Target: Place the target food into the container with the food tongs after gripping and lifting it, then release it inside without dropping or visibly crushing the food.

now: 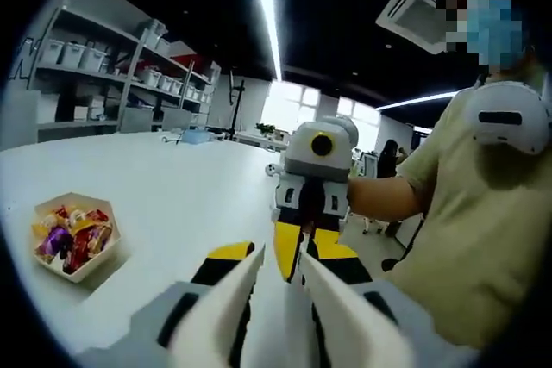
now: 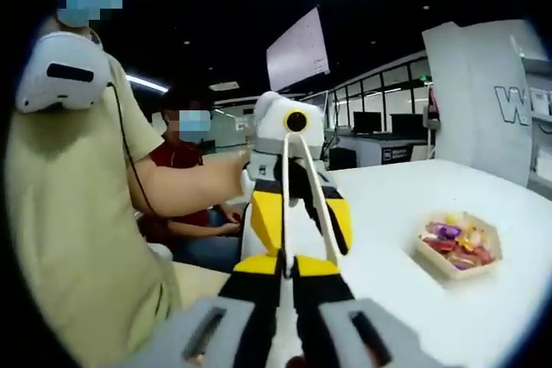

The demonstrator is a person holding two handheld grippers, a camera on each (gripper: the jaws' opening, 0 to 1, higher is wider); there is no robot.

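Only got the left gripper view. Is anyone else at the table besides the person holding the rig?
Observer: Yes. The right gripper view shows a second person in a red top, seated behind the one holding the rig.
Operator: Where are the tongs?
Observer: The thin white arms of the food tongs rise from the jaws of the right hand-held gripper toward the left hand-held gripper. I can't confirm whether they are clamped.
Operator: What's past the container?
Observer: A grey lettered partition stands beyond the container, at the far edge of the table.
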